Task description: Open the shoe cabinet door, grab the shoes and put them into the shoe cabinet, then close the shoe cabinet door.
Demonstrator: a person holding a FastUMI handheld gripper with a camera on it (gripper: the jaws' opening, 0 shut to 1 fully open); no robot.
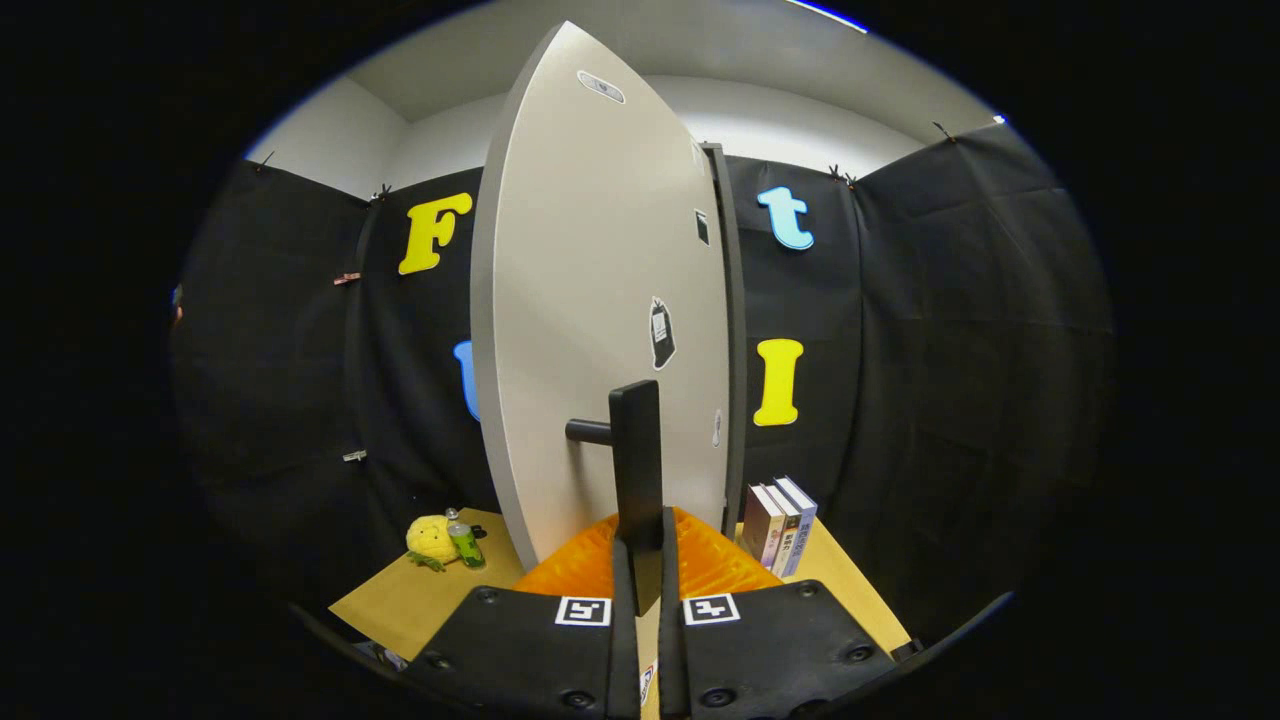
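Gripping the door handle (636, 470): gripper (640, 560) fingers are pinched on the bar's lower end, bar running up at 12 o'clock from the tips, both pressing it. Door (600, 300) stands partly swung, edge-on toward camera, hinge side at 3 o'clock by the cabinet frame (738, 330). Grip is low on the bar, likely for leverage through the swing arc. Can't tell whether this is opening or closing. Shoes: can't see them, cabinet interior is hidden behind the door. Table (400, 600) has a yellow plush (432, 540) and green bottle (464, 540) at 10 o'clock, books (780, 522) at 2 o'clock, clear of the swing.
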